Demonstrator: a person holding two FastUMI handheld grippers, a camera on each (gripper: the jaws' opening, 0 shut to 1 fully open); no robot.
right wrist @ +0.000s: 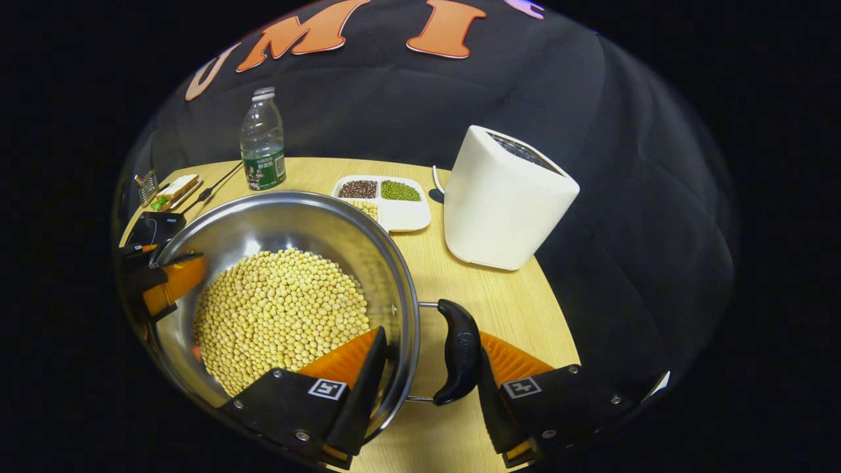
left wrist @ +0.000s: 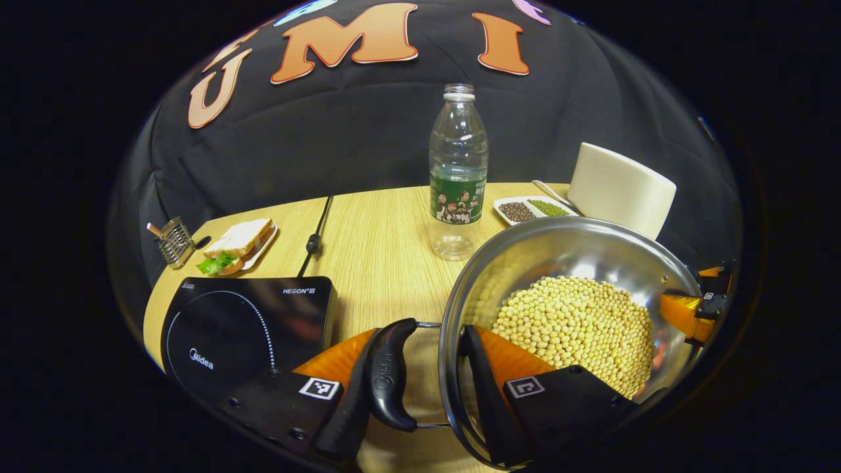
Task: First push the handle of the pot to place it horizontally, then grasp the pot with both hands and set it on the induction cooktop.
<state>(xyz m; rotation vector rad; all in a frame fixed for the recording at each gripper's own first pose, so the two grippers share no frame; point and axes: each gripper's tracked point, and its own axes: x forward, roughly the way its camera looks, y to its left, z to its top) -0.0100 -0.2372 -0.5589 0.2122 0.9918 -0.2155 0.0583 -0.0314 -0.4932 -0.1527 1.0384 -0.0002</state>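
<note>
Both grippers, left gripper (left wrist: 420,387) and right gripper (right wrist: 430,368), have jaws clamped over the pot (left wrist: 565,263) rim and handles, right of the induction cooktop (left wrist: 243,325). Uneven lifting could tip it and spill the soybeans (right wrist: 279,315).

bottle (left wrist: 458,172), sandwich (left wrist: 238,242), bean tray (right wrist: 384,199), white container (right wrist: 504,200).

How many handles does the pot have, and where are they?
2. One handle is on the pot's cooktop-facing side, between the left gripper's fingers. The other handle is on the opposite side, between the right gripper's fingers.
</note>
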